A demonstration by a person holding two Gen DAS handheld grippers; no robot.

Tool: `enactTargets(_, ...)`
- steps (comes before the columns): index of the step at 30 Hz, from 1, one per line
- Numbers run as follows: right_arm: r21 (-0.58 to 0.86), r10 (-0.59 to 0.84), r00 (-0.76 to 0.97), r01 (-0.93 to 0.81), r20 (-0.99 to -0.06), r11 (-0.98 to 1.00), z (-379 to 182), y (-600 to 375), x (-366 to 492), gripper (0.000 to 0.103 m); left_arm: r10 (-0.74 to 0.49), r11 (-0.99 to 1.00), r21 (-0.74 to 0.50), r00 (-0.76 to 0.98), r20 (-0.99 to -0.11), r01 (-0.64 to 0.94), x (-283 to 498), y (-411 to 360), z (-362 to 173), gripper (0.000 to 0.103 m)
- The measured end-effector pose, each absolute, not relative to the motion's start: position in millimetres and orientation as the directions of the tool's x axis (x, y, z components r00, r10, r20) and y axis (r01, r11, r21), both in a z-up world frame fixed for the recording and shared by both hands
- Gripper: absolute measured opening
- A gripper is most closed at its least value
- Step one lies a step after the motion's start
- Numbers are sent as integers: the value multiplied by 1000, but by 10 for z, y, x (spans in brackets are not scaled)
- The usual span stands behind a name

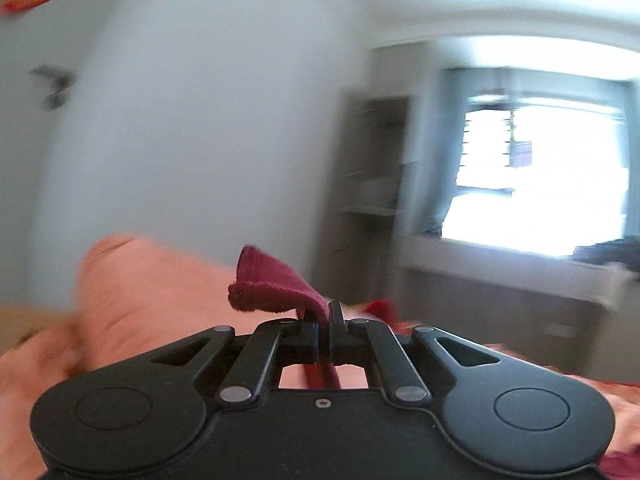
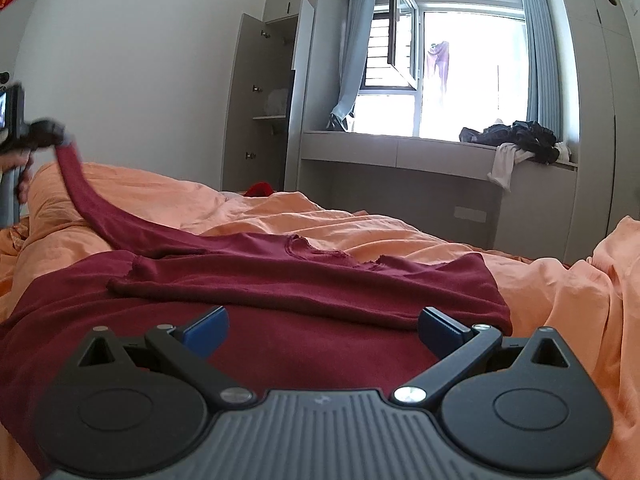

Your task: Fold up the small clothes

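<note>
A dark red long-sleeved top [image 2: 280, 280] lies spread on the orange bedding [image 2: 440, 240], its neckline facing the window. My left gripper [image 1: 323, 320] is shut on the cuff of the sleeve [image 1: 272, 284], which sticks up past the jaws. In the right wrist view that same left gripper [image 2: 46, 132] is at the far left, lifting the sleeve [image 2: 76, 184] off the bed in a long strip. My right gripper [image 2: 322, 324] hovers low over the top's near hem, open, its blue pads wide apart with nothing between them.
A hand [image 2: 18, 172] holds the left gripper's handle. Beyond the bed stand an open wardrobe [image 2: 264, 100] and a window bench [image 2: 400, 152] with a pile of dark clothes [image 2: 512, 140]. A small red item [image 2: 260, 190] lies at the bed's far edge.
</note>
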State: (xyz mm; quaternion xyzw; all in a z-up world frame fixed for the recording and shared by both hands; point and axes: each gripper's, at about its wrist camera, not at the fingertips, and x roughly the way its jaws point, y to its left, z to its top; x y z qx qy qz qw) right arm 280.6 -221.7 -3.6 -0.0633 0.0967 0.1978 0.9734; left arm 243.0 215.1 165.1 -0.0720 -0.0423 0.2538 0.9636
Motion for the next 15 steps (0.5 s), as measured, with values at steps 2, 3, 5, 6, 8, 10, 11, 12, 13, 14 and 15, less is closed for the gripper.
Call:
enactTargets(2, -87, 371, 906, -394, -204, 915, -24, -2223, 2794, 103, 385, 919, -121, 920, 80, -374, 2448, 1932, 1778, 4)
enactTargets(3, -88, 368, 909, -390, -198, 917, -15, -2227, 2788, 103, 323, 944, -98, 942, 91, -314, 2456, 1805, 1834, 4)
enactTargets(5, -97, 351, 919, -372, -182, 923, 8, -2237, 2772, 103, 216, 976, -52, 971, 102, -212, 2457, 1552, 1901, 4)
enactTargets(6, -99, 339, 925, -359, -173, 928, 21, -2245, 2766, 103, 167, 986, -28, 981, 101, -165, 2453, 1406, 1918, 4)
enactTargets(8, -100, 313, 937, -330, -157, 939, 49, -2269, 2761, 103, 67, 998, 16, 994, 85, -68, 2441, 1118, 1919, 4)
enactTargets(10, -90, 285, 948, -299, -142, 950, 71, -2309, 2765, 103, -23, 999, 41, 998, 56, 21, 2443, 862, 1860, 4)
enactTargets(11, -83, 272, 952, -285, -137, 955, 79, -2335, 2766, 103, -70, 996, 59, 997, 37, 68, 2433, 704, 1825, 4)
enactTargets(12, -75, 257, 957, -268, -135, 960, 85, -2363, 2773, 103, -109, 991, 77, 994, 19, 107, 2432, 553, 1766, 4)
enactTargets(13, -68, 237, 962, -248, -136, 966, 90, -2389, 2784, 103, -147, 985, 90, 989, -1, 146, 2426, 415, 1701, 4)
enactTargets(14, -62, 214, 967, -224, -137, 973, 93, -2417, 2794, 103, -189, 976, 109, 982, -28, 191, 2414, 256, 1632, 5)
enactTargets(15, -57, 195, 971, -204, -137, 977, 94, -2443, 2804, 103, -222, 966, 122, 973, -55, 227, 2418, 116, 1532, 5)
